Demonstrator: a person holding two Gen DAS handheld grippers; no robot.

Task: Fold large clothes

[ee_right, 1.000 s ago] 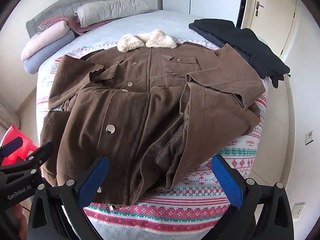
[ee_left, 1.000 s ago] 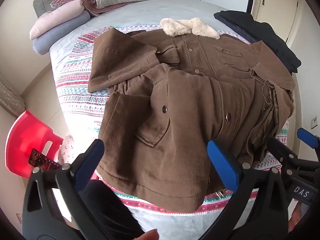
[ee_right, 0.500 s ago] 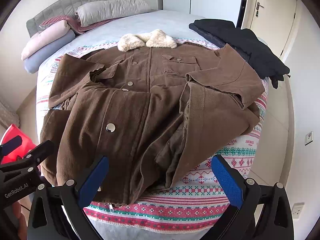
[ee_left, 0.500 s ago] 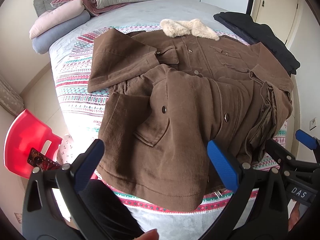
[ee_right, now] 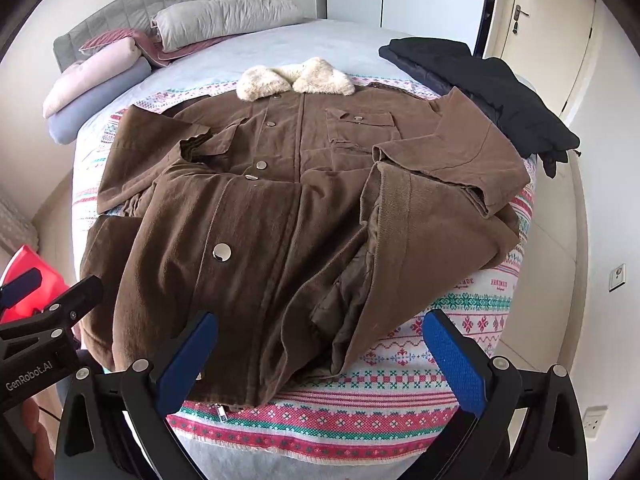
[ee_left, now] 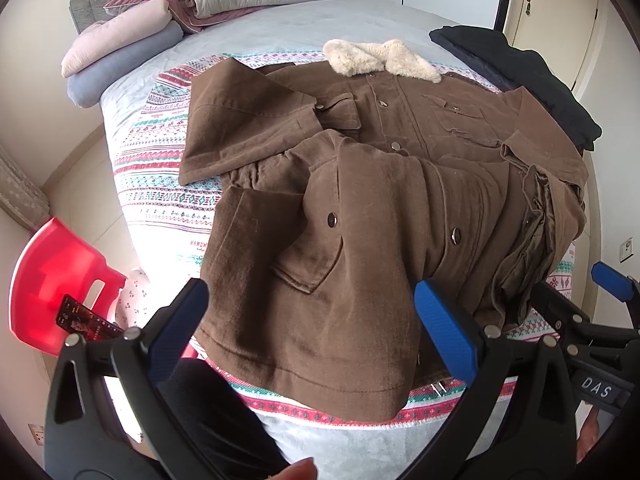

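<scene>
A: Coat check: where is it lying?

B: The brown coat [ee_right: 280, 208] is filling the centre of the frame on the patterned blanket [ee_right: 400, 408], fleece collar [ee_right: 296, 78] toward the top, sleeves crossing inward.

A: Tongs?

B: Left gripper [ee_left: 312, 328] and right gripper [ee_right: 320, 356] are both gaping wide at the bottom edge, gripping nothing.

A: Risk?

B: The bunched lining [ee_right: 344, 304] is probably slipping loose if only the outer layer gets pinched, spoiling the fold.
</scene>
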